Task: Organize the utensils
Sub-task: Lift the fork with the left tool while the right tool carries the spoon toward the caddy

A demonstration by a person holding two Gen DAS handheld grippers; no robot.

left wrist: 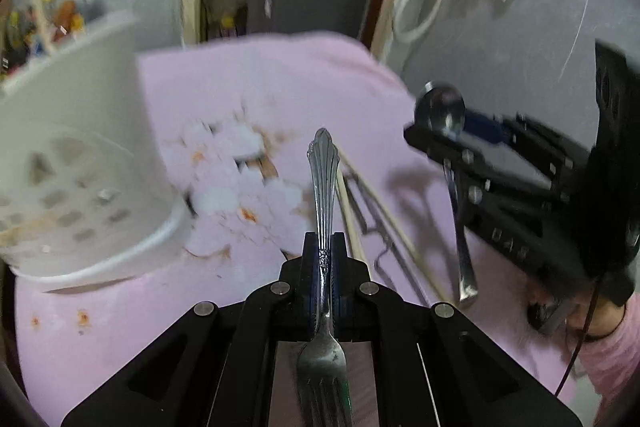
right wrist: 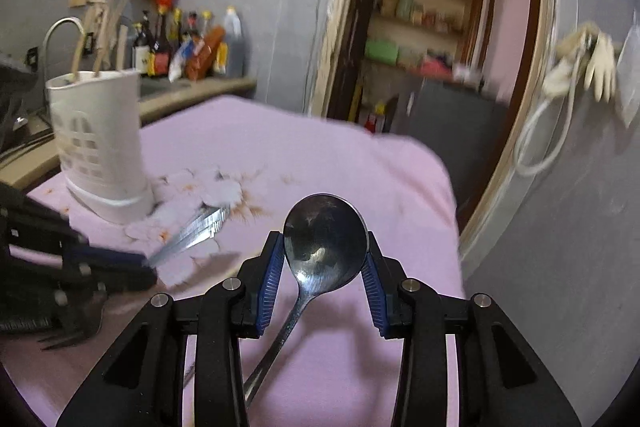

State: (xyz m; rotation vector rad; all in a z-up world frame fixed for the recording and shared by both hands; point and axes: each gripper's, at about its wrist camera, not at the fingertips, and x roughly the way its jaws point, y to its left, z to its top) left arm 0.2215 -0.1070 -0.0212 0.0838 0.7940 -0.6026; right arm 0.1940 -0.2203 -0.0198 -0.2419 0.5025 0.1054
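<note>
My left gripper [left wrist: 325, 247] is shut on a patterned metal fork [left wrist: 322, 187], handle pointing ahead and tines back toward the camera. In the right wrist view that fork [right wrist: 192, 233] and the left gripper [right wrist: 120, 263] come in from the left. My right gripper [right wrist: 325, 251] is shut on the bowl of a metal spoon [right wrist: 326, 223], whose handle hangs down below the pads. In the left wrist view the spoon [left wrist: 440, 107] and right gripper [left wrist: 444, 135] hover at the right. A white perforated utensil holder [left wrist: 80, 147] [right wrist: 100, 139] stands on the pink cloth at the left.
Wooden chopsticks [left wrist: 384, 219] and a thin metal utensil lie on the pink flowered cloth [left wrist: 280, 87] between the grippers. Two wooden sticks [right wrist: 100, 55] stand in the holder. Behind it are a counter with bottles [right wrist: 188, 47] and a doorway. A pink sleeve [left wrist: 608, 355] shows at lower right.
</note>
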